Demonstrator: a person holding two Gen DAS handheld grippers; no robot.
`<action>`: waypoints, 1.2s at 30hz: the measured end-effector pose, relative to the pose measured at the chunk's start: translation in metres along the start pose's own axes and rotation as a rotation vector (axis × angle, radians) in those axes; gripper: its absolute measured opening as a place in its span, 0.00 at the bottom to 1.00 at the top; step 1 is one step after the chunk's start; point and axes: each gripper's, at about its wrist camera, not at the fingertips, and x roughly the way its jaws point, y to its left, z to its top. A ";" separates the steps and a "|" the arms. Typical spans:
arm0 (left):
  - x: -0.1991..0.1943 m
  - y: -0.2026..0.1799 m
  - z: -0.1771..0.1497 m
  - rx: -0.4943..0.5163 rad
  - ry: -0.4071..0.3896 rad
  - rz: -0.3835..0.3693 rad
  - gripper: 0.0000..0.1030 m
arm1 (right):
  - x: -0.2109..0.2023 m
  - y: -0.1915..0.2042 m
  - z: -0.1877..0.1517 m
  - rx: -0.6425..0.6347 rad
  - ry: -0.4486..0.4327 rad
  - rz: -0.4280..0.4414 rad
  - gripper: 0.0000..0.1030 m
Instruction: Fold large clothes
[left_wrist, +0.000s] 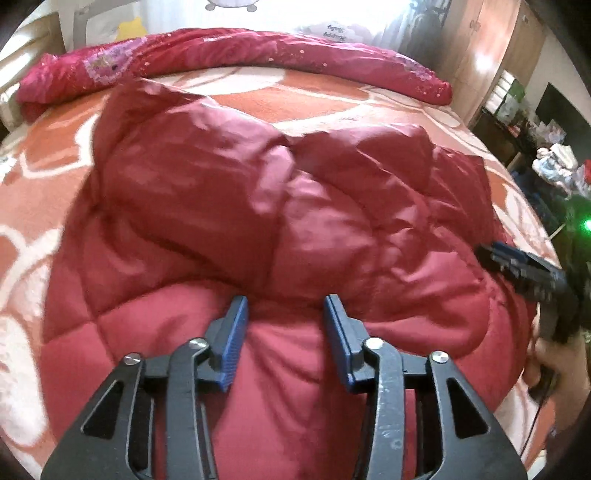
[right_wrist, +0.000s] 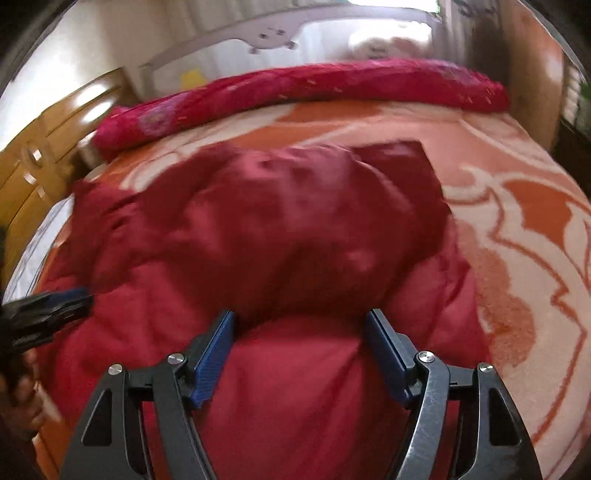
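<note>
Fingers on my left gripper (left_wrist: 284, 306) stand partly apart over the red quilted garment (left_wrist: 280, 206), nothing pinched that I can see. Right gripper (right_wrist: 301, 325) gapes wider, likewise empty, above the garment heaped on the orange patterned bedspread (right_wrist: 517, 221). Motion blur smears the right view; the garment's near edge is cut off.

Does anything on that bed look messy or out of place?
Only the red quilted jacket: it lies puffed and rumpled on the orange patterned blanket, its folded layers uneven. The rolled red cloth by the headboard looks tidy. Nothing looks spilled or torn.
</note>
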 end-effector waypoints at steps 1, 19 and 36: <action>0.000 0.006 0.000 -0.010 -0.002 0.011 0.38 | 0.003 -0.005 0.000 0.008 0.004 -0.009 0.70; 0.029 0.040 0.010 -0.180 0.043 -0.027 0.22 | 0.034 -0.035 0.009 0.141 0.060 0.011 0.71; -0.064 0.065 -0.036 -0.187 -0.099 -0.026 0.64 | -0.024 -0.036 0.000 0.143 -0.036 0.080 0.73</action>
